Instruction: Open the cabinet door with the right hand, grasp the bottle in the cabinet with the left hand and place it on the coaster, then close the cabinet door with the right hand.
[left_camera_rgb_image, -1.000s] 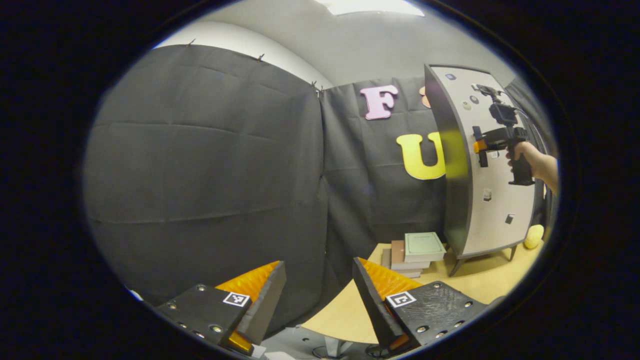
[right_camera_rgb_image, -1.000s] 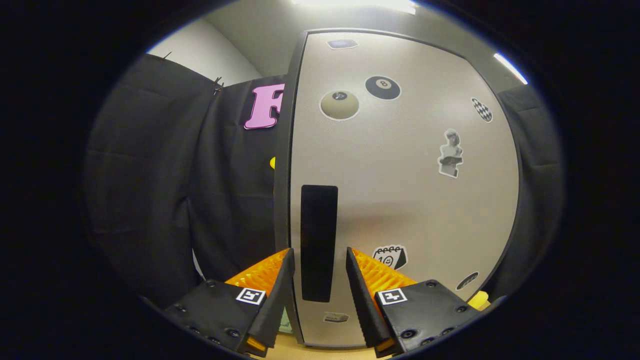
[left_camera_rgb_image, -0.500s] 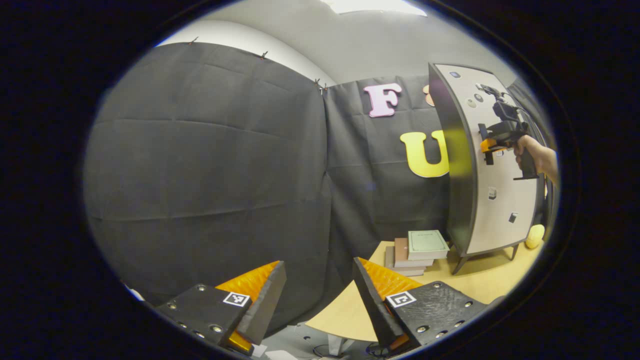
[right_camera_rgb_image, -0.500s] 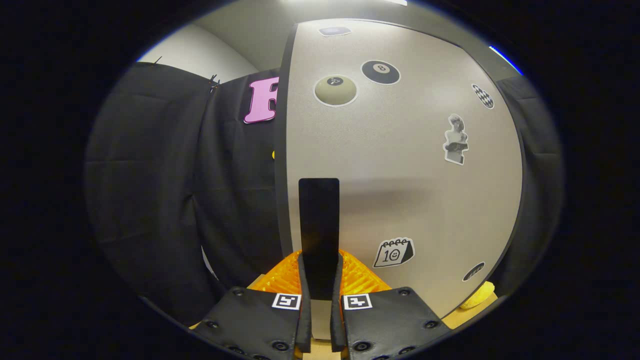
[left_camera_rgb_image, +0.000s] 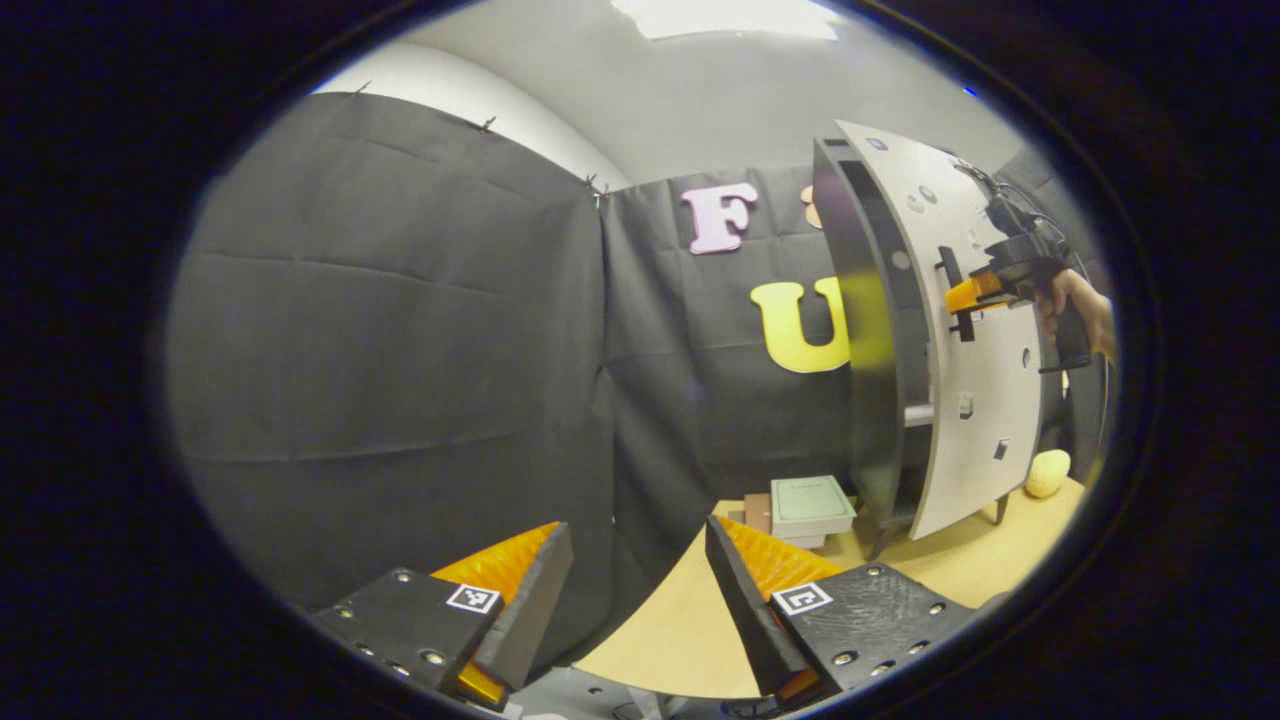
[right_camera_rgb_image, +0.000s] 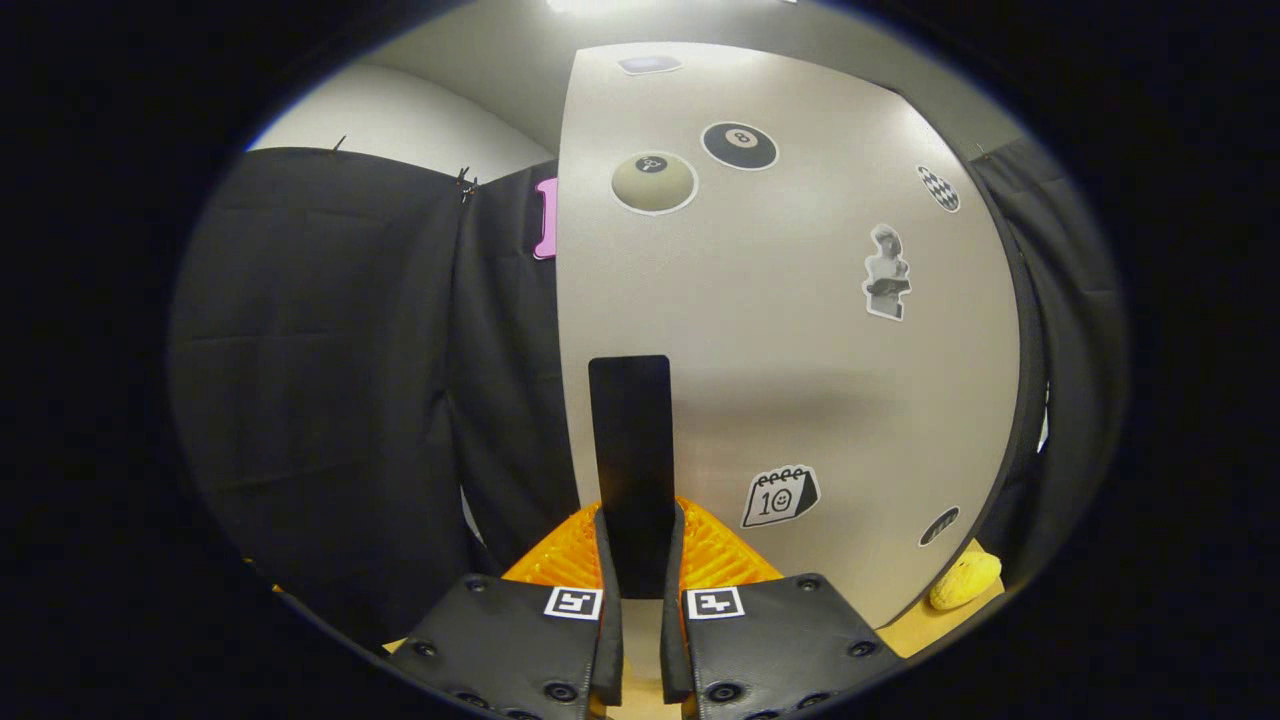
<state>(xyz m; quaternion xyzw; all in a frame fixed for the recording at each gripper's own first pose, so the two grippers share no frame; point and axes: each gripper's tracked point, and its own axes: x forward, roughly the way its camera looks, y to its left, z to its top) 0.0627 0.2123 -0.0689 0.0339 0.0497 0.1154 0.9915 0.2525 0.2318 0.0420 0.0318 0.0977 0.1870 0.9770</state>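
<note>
Pale grey, sticker-dotted cabinet door stands a little way off the dark cabinet body, a narrow gap showing along the handle edge in the left gripper view. The right gripper has its two fingers pressed in on the flat black upright handle, one to each side, so the opening step looks to be under way, not finished. From the left gripper view the same tool shows farther off, held by a hand at the door's front.

Inside the gap only a shelf edge can be made out; the bottle cannot be seen, and I cannot tell which shelf it sits on. No coaster can be picked out on the light wooden bench.

The left gripper hangs near the bench's near edge with fingers spread wide, holding nothing. A stack of books lies by the cabinet's foot and a yellow rounded object toward the bench's far side.

Left to do, by my reading: swing the door wide, fetch the bottle, set it down, shut the door.
</note>
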